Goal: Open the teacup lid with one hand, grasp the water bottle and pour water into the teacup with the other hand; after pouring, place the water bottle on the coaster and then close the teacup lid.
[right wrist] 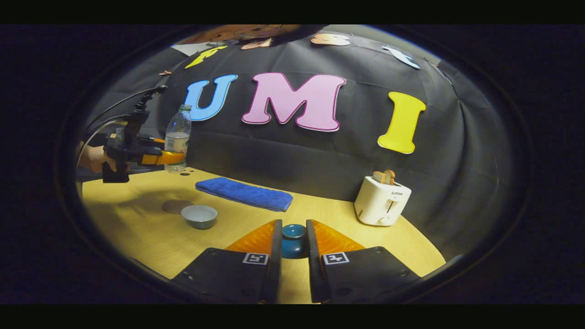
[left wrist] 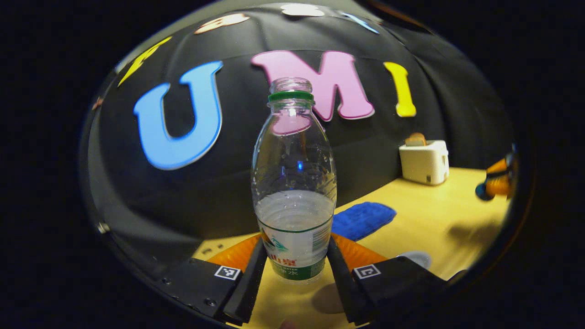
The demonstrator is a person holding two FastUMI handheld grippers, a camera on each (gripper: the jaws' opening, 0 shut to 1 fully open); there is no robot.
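Observation:
A clear, uncapped water bottle (left wrist: 294,160), roughly half full, stands upright between the fingers of my left gripper (left wrist: 296,242), which is shut on its labelled lower part. In the right gripper view that gripper (right wrist: 170,158) holds the bottle (right wrist: 177,137) low over the table's far left, with a hand behind it. My right gripper (right wrist: 293,227) is shut on the dark teal teacup lid (right wrist: 294,244), held above the table. The open teacup (right wrist: 199,216) sits on the table with a brown round coaster (right wrist: 177,206) beside it. Far right in the left gripper view, the right gripper (left wrist: 496,183) carries the lid.
A folded blue towel (right wrist: 244,193) (left wrist: 363,219) lies along the back of the wooden table (right wrist: 151,237). A white toaster (right wrist: 383,201) (left wrist: 425,161) with toast in it stands at the back right, against the black cloth wall.

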